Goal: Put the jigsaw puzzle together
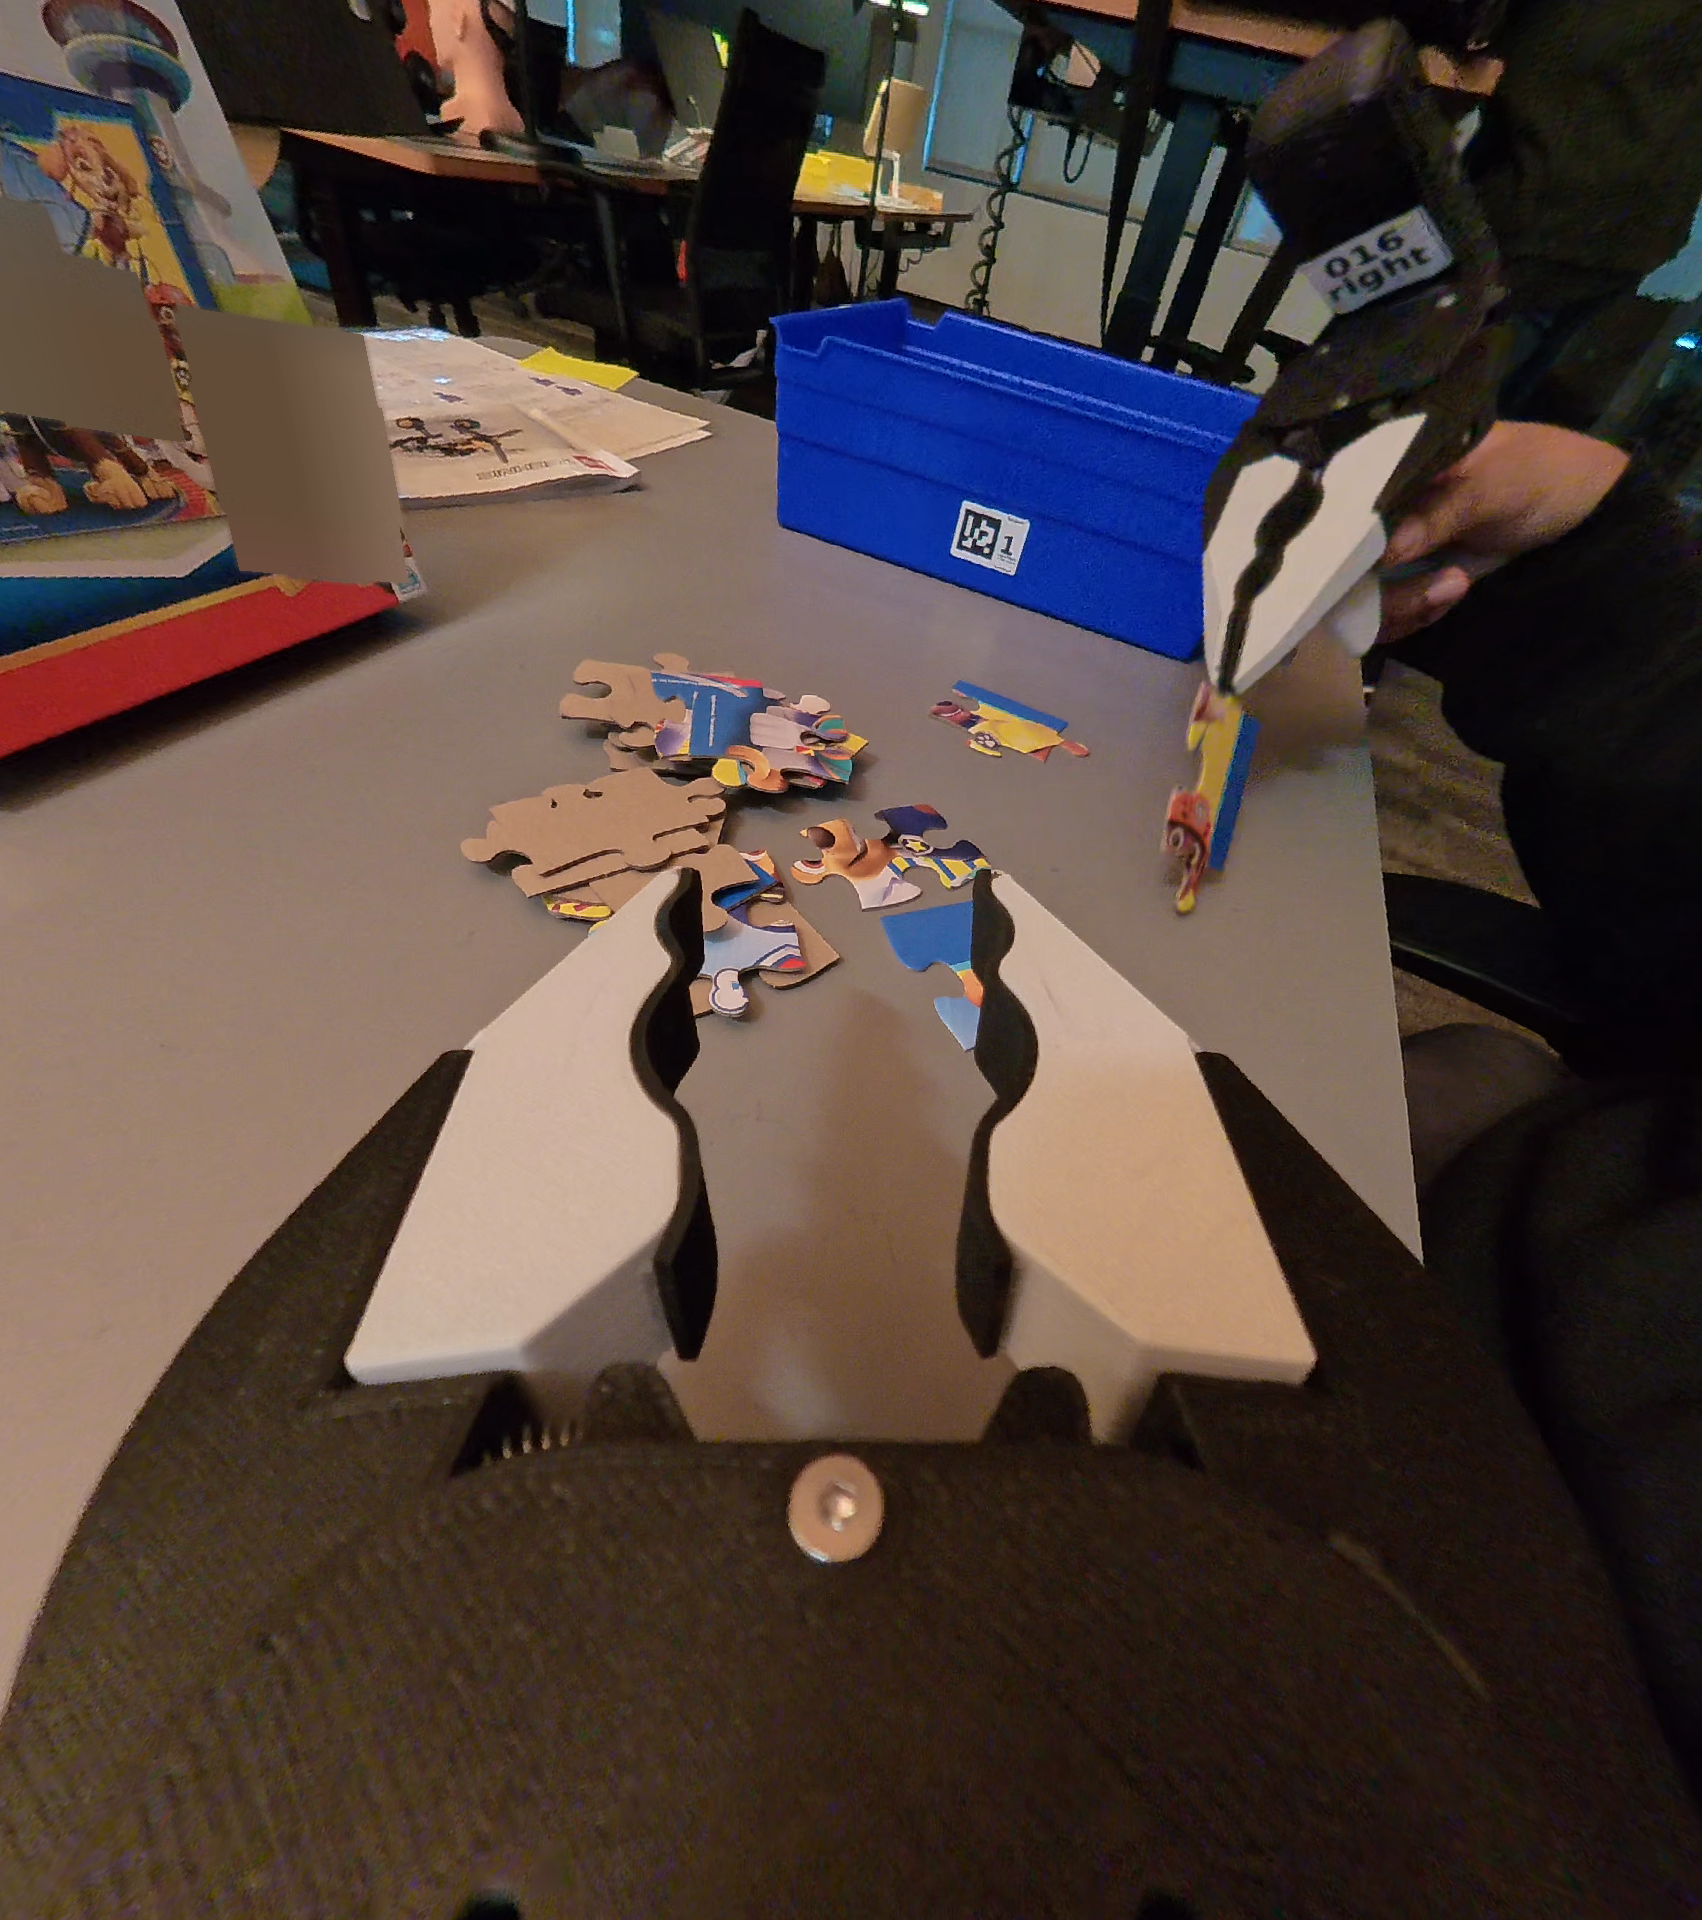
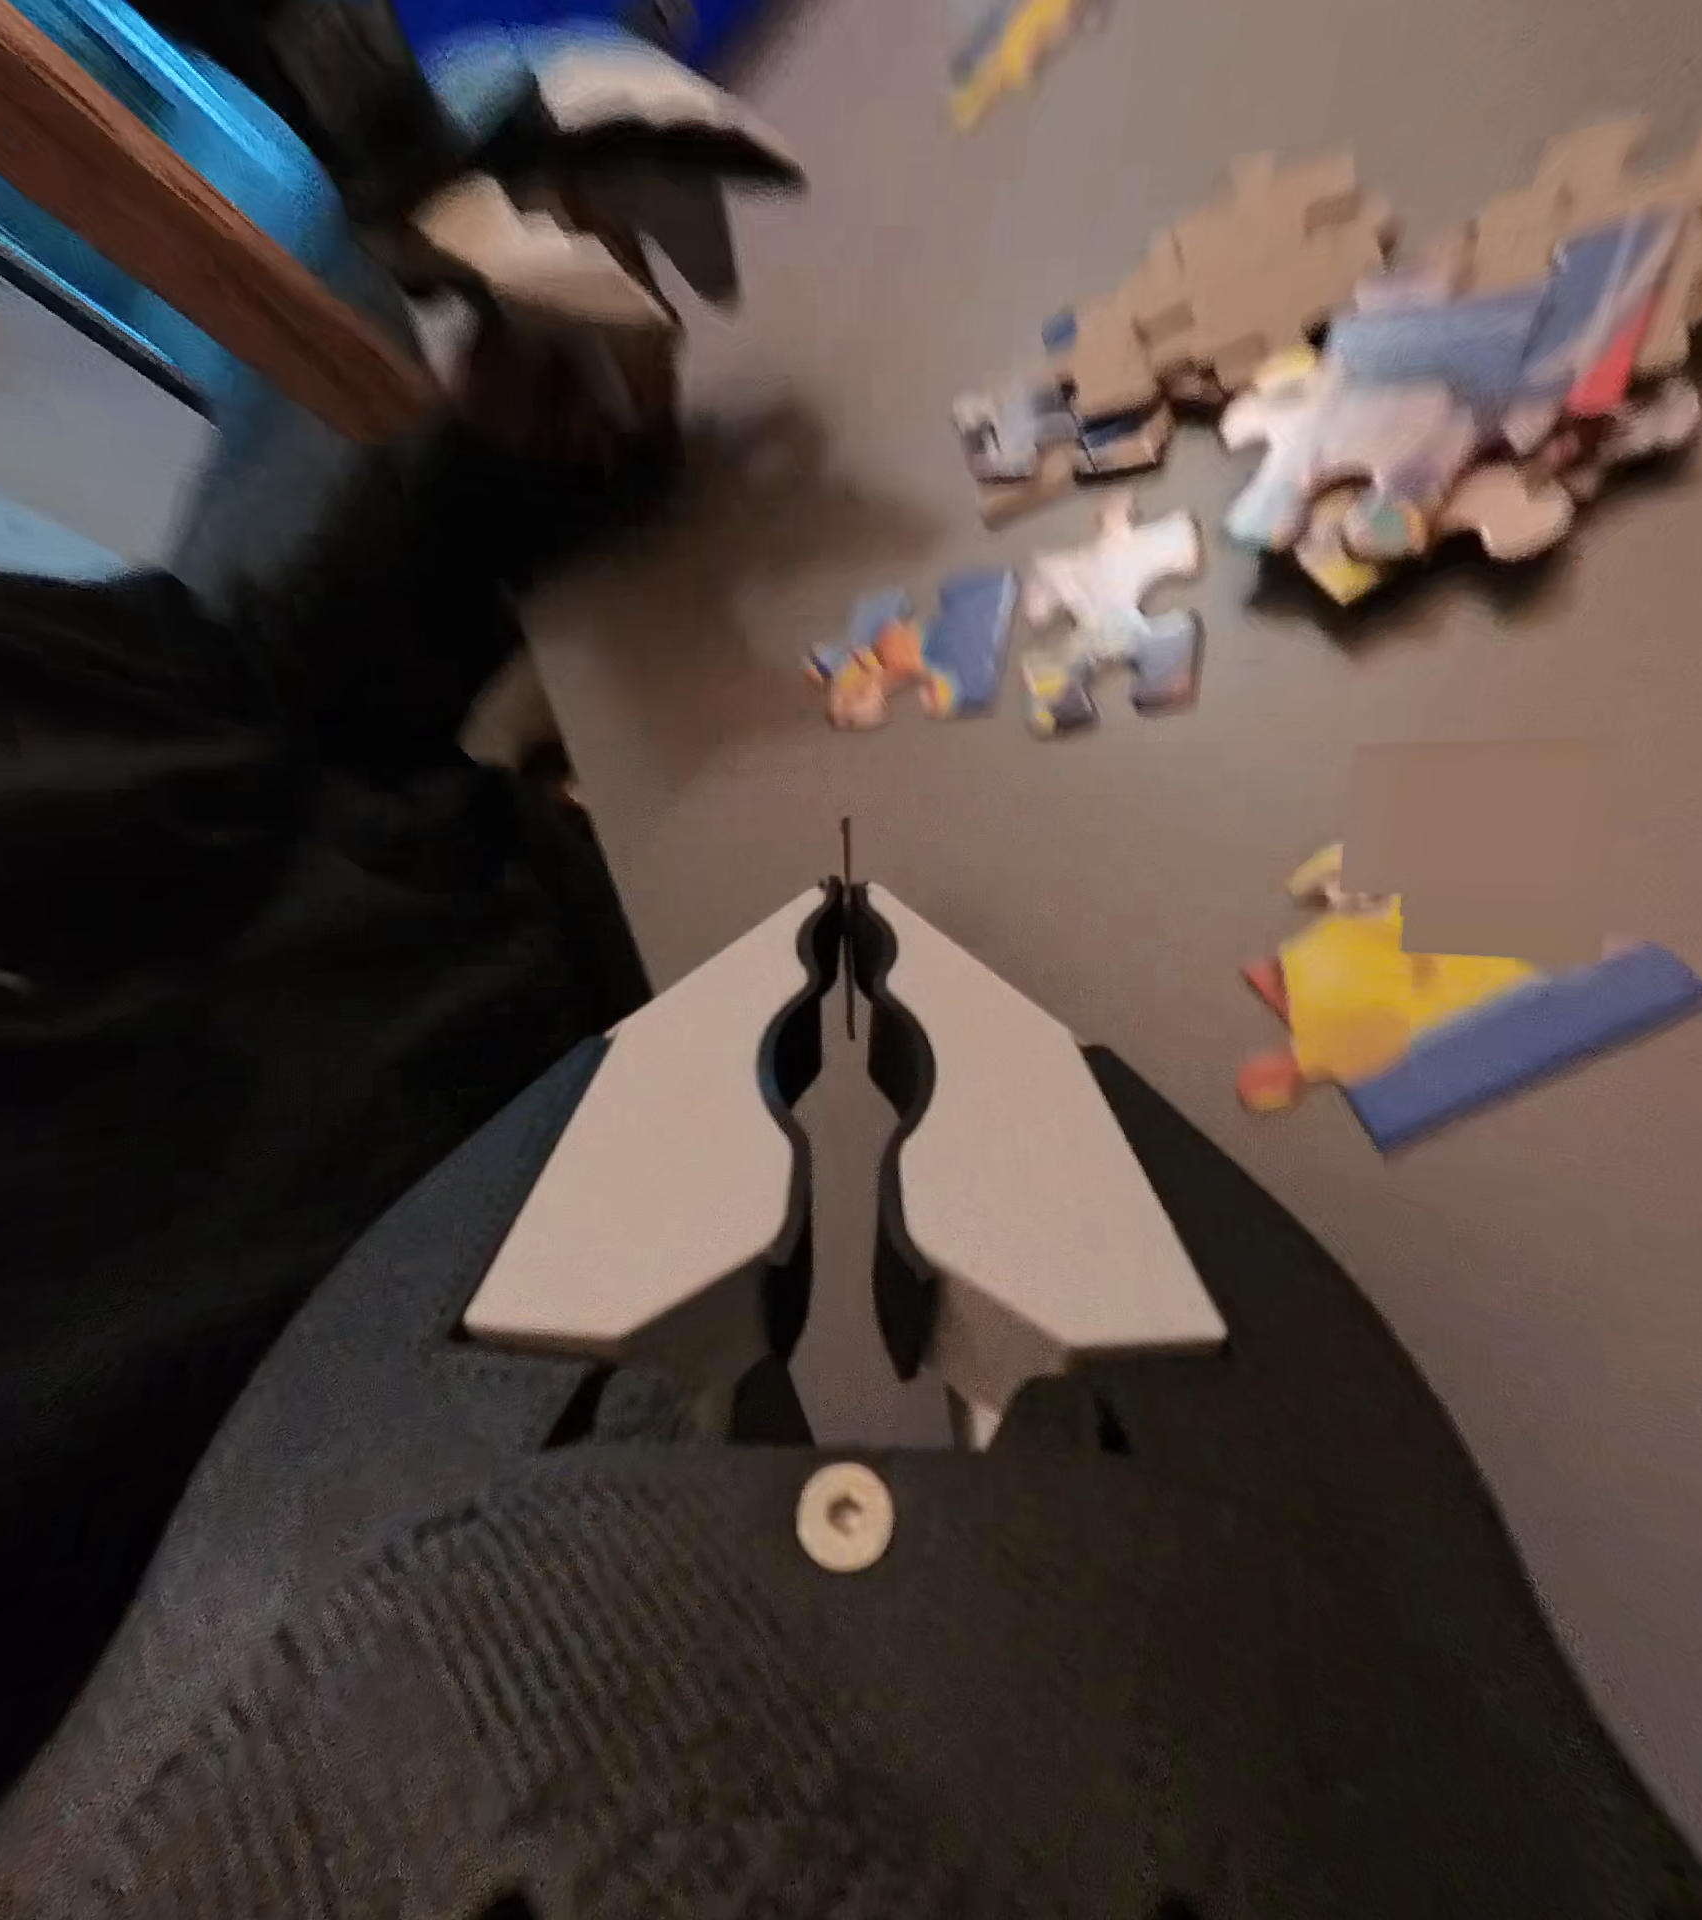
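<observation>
My left gripper (image 1: 831, 883) is open and empty, low over the grey table (image 1: 203, 987). A white-and-blue puzzle piece (image 1: 753, 961) lies by its left finger and a blue piece (image 1: 935, 935) by its right finger, neither touched. My right gripper (image 1: 1226, 681) is shut on a yellow-and-blue puzzle piece (image 1: 1205, 790) that hangs from its tips above the table's right edge. In the right wrist view the gripper (image 2: 845, 891) pinches that piece (image 2: 845, 852), which shows edge-on as a thin dark line. The view is blurred.
Loose pieces lie in a pile (image 1: 712, 727), some face-down (image 1: 598, 821), with a dog piece (image 1: 888, 847) and a yellow-blue piece (image 1: 1008, 722) apart. A blue bin (image 1: 1003, 457) stands behind, the puzzle box (image 1: 99, 416) and a booklet (image 1: 504, 426) at left. The tips of one gripper are about 20 cm away from the tips of the other.
</observation>
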`<state>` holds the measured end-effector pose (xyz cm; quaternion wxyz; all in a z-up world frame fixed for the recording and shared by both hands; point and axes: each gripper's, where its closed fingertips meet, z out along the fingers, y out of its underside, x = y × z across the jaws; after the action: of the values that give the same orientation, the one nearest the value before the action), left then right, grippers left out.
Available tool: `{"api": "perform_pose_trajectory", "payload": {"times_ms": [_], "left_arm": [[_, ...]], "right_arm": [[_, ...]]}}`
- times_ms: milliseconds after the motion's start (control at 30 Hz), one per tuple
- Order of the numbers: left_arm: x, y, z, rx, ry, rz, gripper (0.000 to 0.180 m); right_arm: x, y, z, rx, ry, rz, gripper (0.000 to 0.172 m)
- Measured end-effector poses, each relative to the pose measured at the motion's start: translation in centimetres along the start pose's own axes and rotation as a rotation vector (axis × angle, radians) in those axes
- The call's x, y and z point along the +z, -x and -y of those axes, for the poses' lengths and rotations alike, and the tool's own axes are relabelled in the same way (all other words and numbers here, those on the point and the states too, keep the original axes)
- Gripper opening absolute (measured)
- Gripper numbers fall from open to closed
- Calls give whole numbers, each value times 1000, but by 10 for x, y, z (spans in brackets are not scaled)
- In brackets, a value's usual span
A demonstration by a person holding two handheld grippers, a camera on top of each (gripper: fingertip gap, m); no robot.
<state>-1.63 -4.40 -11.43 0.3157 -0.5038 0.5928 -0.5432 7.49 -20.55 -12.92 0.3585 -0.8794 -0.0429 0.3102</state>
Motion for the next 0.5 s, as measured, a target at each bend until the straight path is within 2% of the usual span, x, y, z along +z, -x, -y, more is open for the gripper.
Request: {"api": "perform_pose_trajectory", "payload": {"times_ms": [67, 300, 500], "left_arm": [[0, 0, 0, -1, 2, -1, 50], [0, 0, 0, -4, 2, -1, 50], [0, 0, 0, -5, 1, -2, 50]], "right_arm": [[-5, -8, -14, 18, 57, -38, 0], [-12, -46, -30, 120, 94, -160, 5], [-16, -60, -27, 123, 90, -258, 23]]}}
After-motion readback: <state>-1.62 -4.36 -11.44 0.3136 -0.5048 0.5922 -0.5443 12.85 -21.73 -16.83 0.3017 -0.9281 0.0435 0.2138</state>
